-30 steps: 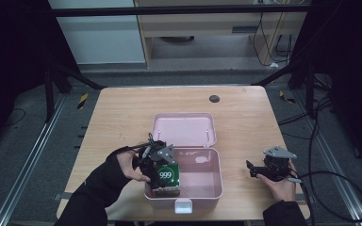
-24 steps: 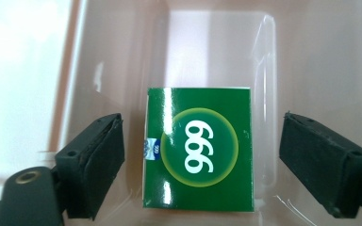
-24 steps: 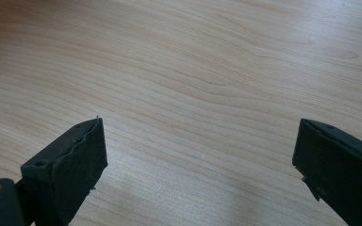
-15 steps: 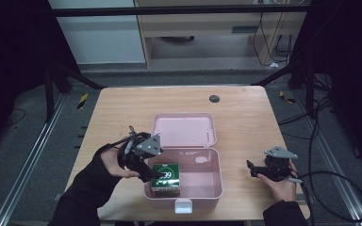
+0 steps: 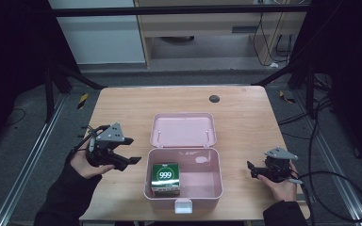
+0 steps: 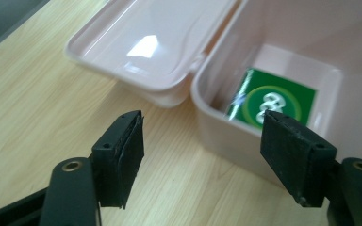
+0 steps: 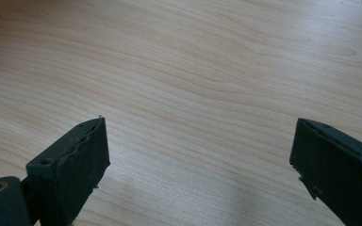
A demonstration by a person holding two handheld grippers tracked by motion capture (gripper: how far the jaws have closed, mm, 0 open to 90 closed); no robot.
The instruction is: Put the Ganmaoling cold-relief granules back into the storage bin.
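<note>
Green carton point(image 5: 165, 177), white "999" in a ring on top face, dark lower sides. Sits upright inside pink lunch box point(image 5: 214, 188), left-front corner of tub, close to left and front walls; touching or not, cannot tell. In left gripper view, same carton point(image 6: 277, 100) visible over tub rim, print blurred.

Handling, judged from looks:
- Thin printed card, probably light; likely dents if squeezed hard.
- Glossy face, so possibly slick against pads; moderate clamp on two opposite side faces, not on corners.
- Best access from above, jaws straddling the free right and rear sides; left and front walls crowd the other faces.
- Box itself: rigid moulded plastic, smooth, rounded corners, probably slides on wood if pushed. Hinged lid point(image 5: 183, 130) lies flat open behind tub, inner side up. White latch point(image 5: 183, 205) at front edge.

Grippers:
- Left gripper point(image 5: 131, 149) just beside tub's left wall, above table point(image 5: 245, 113), jaws spread wide, nothing between them. Pads point(image 6: 132, 141) bare.
- Right gripper point(image 5: 250, 169) well right of box, low over bare wood, jaws also spread wide, empty. Own view: wood grain between pads point(image 7: 87, 155).

Small dark round spot point(image 5: 214, 98) on far tabletop, unrelated as far as can be judged.
</note>
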